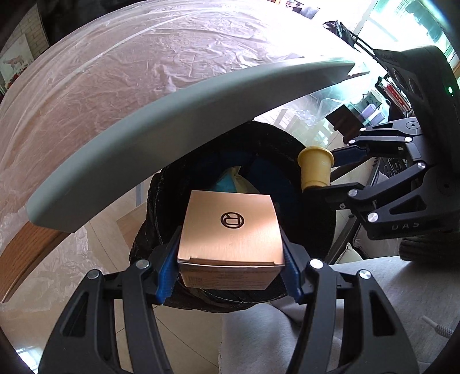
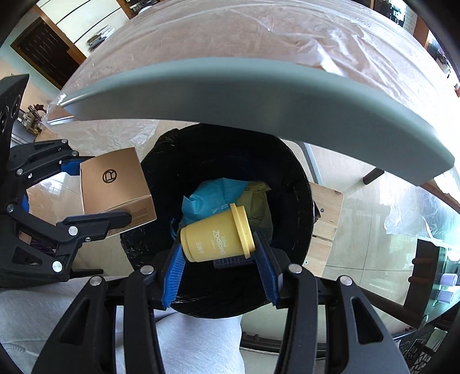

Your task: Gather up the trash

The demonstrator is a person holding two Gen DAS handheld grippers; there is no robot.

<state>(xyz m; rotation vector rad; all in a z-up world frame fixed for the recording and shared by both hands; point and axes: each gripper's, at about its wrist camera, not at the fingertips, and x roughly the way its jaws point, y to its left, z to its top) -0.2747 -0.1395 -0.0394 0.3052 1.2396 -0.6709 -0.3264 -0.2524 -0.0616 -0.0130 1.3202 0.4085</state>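
Box (image 1: pixel 230 227) cardboard, looks light, stiff but crushable; left gripper (image 1: pixel 228 253) clamps its two side walls, above black-lined bin (image 1: pixel 316 218). Yellow cup (image 2: pixel 217 237) thin plastic, smooth, probably slippery; right gripper (image 2: pixel 220 253) squeezes it base-to-rim, sideways over bin mouth, under table edge (image 2: pixel 258 95).

We get harsh daylight glare off the plastic-covered worktop (image 1: pixel 143 72), blown-out window (image 1: pixel 402 17) past it, heavy fisheye bending, dark corners.
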